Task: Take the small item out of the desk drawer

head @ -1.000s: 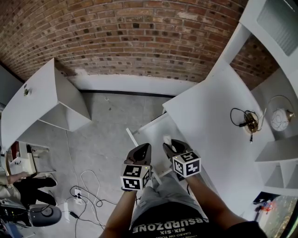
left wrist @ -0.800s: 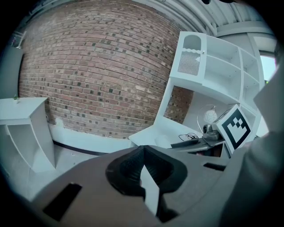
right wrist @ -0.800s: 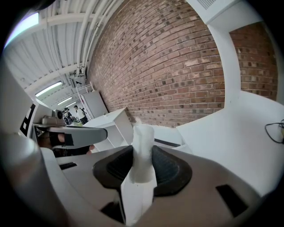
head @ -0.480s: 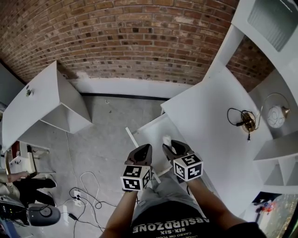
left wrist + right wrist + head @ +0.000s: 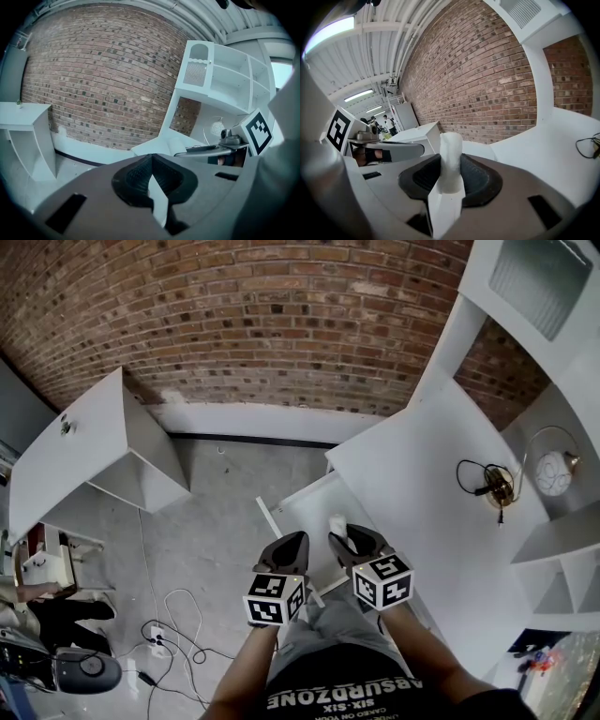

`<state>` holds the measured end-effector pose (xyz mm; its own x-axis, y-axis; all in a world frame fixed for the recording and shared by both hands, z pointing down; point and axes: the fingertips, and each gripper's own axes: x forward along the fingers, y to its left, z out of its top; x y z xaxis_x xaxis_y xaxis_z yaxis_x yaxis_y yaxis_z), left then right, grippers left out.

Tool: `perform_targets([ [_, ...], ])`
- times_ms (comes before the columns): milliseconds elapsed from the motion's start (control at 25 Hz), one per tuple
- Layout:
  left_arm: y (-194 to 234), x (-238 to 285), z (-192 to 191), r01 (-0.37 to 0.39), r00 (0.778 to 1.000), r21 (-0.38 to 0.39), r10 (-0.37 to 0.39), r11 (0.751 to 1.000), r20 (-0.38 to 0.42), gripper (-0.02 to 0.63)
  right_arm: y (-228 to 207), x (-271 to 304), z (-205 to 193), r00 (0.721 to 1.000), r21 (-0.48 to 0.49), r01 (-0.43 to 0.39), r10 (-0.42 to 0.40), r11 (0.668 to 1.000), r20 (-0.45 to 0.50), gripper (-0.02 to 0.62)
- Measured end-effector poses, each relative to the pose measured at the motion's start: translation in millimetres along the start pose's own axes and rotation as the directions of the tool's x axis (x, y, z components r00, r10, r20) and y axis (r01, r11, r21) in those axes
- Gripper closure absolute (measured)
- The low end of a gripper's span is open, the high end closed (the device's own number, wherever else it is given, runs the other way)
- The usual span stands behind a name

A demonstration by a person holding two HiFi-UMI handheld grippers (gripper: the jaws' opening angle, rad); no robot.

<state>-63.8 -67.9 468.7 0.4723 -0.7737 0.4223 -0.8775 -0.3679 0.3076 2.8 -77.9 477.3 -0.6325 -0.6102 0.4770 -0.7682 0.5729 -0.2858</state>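
1. We hold the right gripper point(image 5: 349, 540) at the lower centre of the head view, its jaws clamped on the small white item point(image 5: 451, 159), which sticks up between the pads.
2. The item hangs just above the open white drawer point(image 5: 305, 510), clear of its floor.
3. The left gripper point(image 5: 150, 160) sits just beside the right one, its jaws closed together on nothing.
4. The drawer juts from a white desk point(image 5: 422, 521) that fills the right of the frame; a black cable point(image 5: 480, 476) lies on its top.
5. A brick wall point(image 5: 281, 315) spans the top, with grey concrete floor point(image 5: 206, 521) below it.
6. A white cabinet point(image 5: 84, 451) stands at the upper left, and loose cables point(image 5: 178, 610) trail at the lower left.
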Motion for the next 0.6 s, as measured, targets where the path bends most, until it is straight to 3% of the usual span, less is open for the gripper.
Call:
perform_targets([
  [600,-19,-15,3,0.008,1.000,0.030,-0.009,1.000,0.019,0.600,13,-24,4,0.999,-0.011,-0.020,0.020,1.000,0.034,0.468],
])
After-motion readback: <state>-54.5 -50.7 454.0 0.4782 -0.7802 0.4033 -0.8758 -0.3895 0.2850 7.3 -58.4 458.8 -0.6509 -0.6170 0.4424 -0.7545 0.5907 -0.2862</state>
